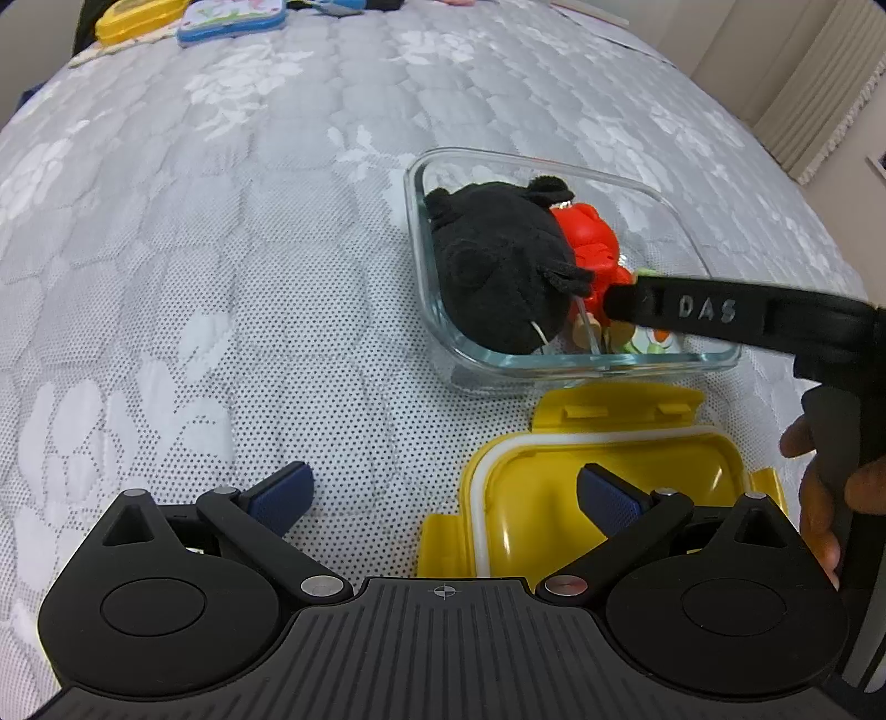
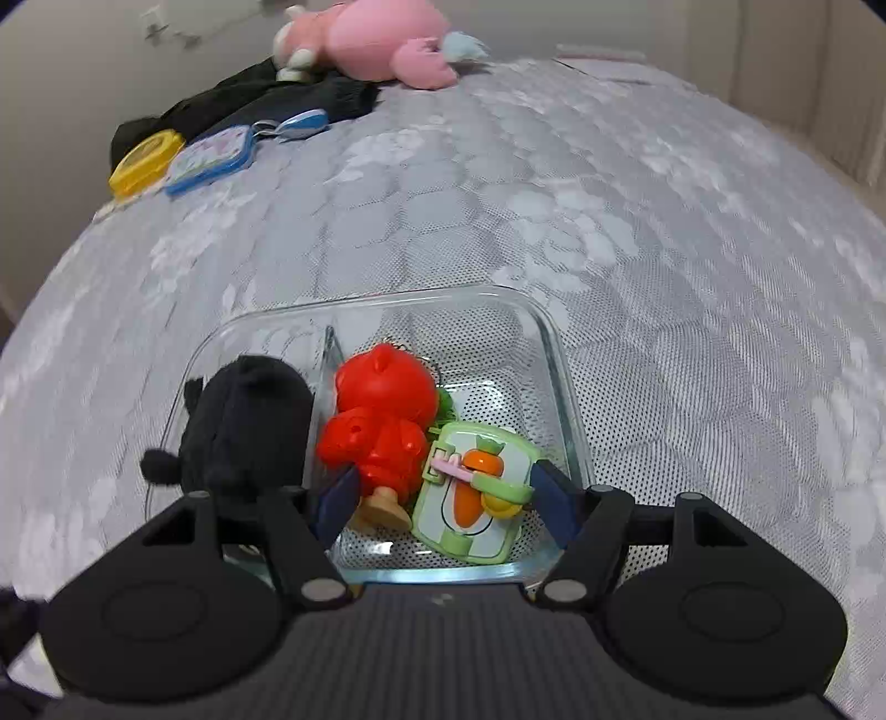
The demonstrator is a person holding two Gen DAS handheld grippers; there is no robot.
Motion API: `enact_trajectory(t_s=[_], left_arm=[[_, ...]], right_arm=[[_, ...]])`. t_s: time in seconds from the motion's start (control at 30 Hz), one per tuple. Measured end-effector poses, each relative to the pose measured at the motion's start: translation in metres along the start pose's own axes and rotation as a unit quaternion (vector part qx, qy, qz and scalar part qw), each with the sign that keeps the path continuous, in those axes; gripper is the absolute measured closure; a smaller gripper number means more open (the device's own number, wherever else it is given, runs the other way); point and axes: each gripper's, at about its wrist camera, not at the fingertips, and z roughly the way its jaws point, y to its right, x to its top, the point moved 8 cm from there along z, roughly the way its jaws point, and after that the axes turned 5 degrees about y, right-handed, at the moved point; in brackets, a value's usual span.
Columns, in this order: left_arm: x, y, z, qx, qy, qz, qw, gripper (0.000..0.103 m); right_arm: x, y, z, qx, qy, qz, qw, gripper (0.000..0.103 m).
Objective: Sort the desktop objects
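A clear glass container [image 2: 559, 354] sits on a bed's grey quilted mattress [image 1: 221, 249], split by a glass divider [image 2: 326, 360] into two compartments. A black plush toy [image 2: 243, 421] fills the left compartment as seen from the right wrist camera; the right compartment holds a red plastic figure [image 2: 382, 415] and, just beside it and touching it, a green-and-white carrot-print case [image 2: 476, 498], with something green tucked under the two. The right gripper [image 2: 443, 498] reaches down into that right compartment with its jaws spread wide; the blue pads stand on either side of the figure's base and the case, and neither pad presses on anything, so it holds nothing. In the left wrist view one of its black fingers [image 1: 709, 310] crosses the container's near corner, with a person's hand [image 1: 825, 498] behind it at the right edge. The left gripper [image 1: 443, 498] hangs above the mattress with its jaws wide apart and empty, its right pad over a yellow lid [image 1: 609, 471] that lies underside up, just beside the container. Far back on the bed lie a yellow box [image 2: 145, 162], a blue-rimmed case [image 2: 213, 158], dark clothing [image 2: 249, 105] and a pink plush toy [image 2: 376, 41].
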Motion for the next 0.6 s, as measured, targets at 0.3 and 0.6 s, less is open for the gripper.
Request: enact_trajectory(t_s=[0.3, 0.6], left_arm=[[-0.001, -0.002, -0.002, 0.0, -0.005, -0.002, 1.0, 0.0], [0.0, -0.002, -0.002, 0.0, -0.007, -0.003, 1.0, 0.0]], right_arm=[[0.03, -0.002, -0.037, 0.026, 0.09, -0.008, 0.996, 0.035], [0.042, -0.004, -0.034, 0.022, -0.021, -0.122, 0.992, 0.082]])
